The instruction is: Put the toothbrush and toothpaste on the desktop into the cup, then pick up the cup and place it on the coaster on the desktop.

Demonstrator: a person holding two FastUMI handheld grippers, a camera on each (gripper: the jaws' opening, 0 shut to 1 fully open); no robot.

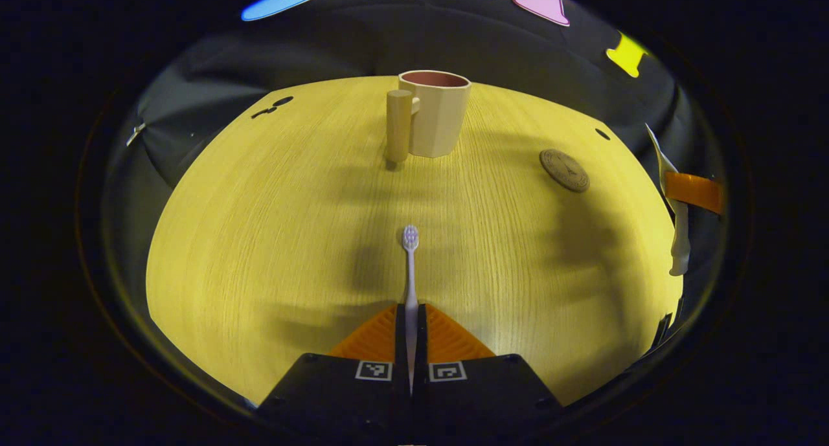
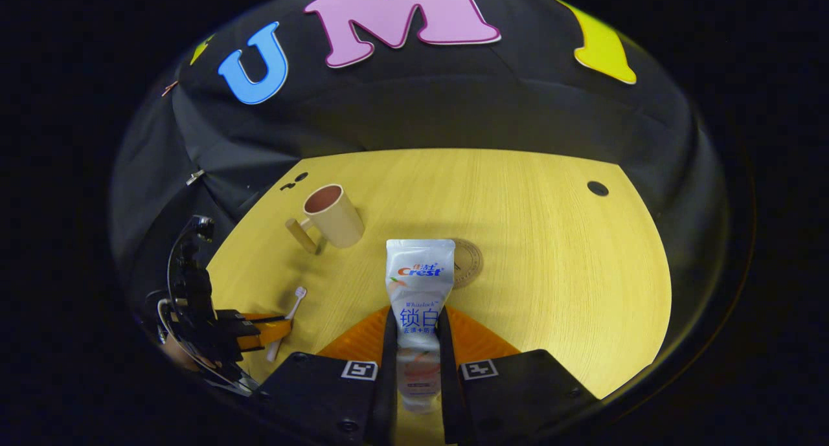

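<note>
Left gripper view: left gripper (image 1: 410, 329) closed tight on toothbrush (image 1: 410, 284), both fingers pinching the handle, brush held level above the desktop (image 1: 259, 239), bristle end pointing fwd toward the cup (image 1: 435, 112). Cup stands upright at far side, handle facing the camera. Coaster (image 1: 564, 170) lies flat to its right, well apart. Right gripper view: right gripper (image 2: 418, 342) clamped on toothpaste (image 2: 418, 297), tube gripped at its lower part, flat crimped end pointing fwd and covering part of the coaster (image 2: 467, 263). Cup (image 2: 333, 216) sits to the left; left gripper (image 2: 259, 329) w/ toothbrush (image 2: 288, 316) at lower left, held low near the desktop edge.
</note>
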